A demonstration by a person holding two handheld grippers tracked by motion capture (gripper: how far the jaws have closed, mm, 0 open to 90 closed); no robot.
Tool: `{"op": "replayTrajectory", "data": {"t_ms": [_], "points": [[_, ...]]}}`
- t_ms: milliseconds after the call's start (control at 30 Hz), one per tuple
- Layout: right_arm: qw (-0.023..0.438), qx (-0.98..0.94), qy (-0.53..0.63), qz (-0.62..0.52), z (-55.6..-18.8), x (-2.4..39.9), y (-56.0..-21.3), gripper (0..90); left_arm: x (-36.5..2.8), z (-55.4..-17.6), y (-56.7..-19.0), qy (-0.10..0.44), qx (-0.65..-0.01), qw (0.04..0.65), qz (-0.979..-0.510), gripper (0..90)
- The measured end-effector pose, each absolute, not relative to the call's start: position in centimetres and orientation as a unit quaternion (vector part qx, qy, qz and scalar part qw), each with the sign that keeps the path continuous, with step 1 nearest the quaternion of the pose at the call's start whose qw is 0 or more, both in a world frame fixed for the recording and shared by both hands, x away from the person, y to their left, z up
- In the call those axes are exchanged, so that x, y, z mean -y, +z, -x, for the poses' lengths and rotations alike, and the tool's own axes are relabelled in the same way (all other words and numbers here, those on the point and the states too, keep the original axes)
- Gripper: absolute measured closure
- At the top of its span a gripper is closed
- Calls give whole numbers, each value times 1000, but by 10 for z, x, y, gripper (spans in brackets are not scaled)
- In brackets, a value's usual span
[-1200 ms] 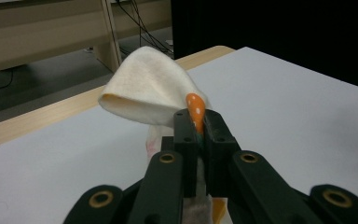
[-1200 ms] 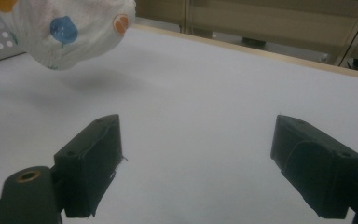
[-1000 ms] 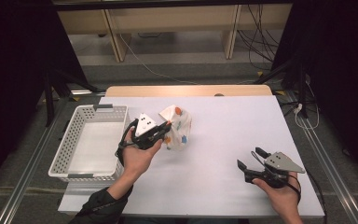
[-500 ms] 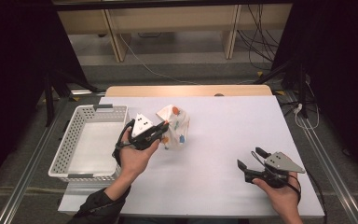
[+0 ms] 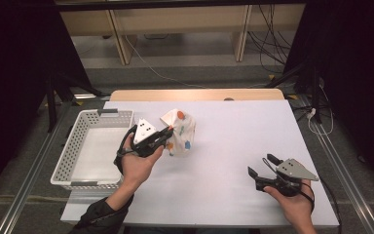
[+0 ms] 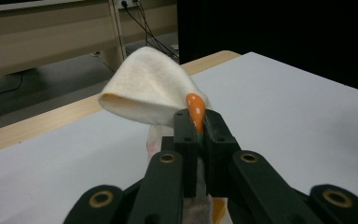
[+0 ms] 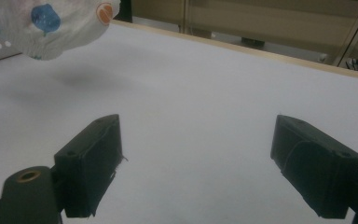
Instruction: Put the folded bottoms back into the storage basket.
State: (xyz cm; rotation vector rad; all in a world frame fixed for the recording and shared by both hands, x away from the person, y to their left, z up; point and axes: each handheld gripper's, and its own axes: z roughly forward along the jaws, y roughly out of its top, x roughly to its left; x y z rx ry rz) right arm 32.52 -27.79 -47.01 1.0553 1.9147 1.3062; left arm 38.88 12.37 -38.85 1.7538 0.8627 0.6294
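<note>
Tongs on the left (image 5: 167,131) are clenched on a white spotted cloth (image 5: 181,131), lifted above the white desk (image 5: 233,141) just right of the white basket (image 5: 73,158). Right tongs (image 5: 263,165) gape wide and empty at the near right. Cloth's lower folds are hidden behind the jaws; dark curtains flank the desk.

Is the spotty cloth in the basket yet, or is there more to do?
Not yet. Done: the left gripper has shut on the spotty cloth, and in the right gripper view it hangs clear of the table. In hand: that cloth, beside the white basket, not in it. Left, probably: dropping it inside. The right gripper waits open.
</note>
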Motion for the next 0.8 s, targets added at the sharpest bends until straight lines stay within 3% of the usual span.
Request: {"op": "replayTrajectory", "data": {"t_ms": [800], "points": [[294, -719, 490, -396, -325, 278, -470, 171, -137, -386, -385, 272, -366, 518, -724, 848]]}}
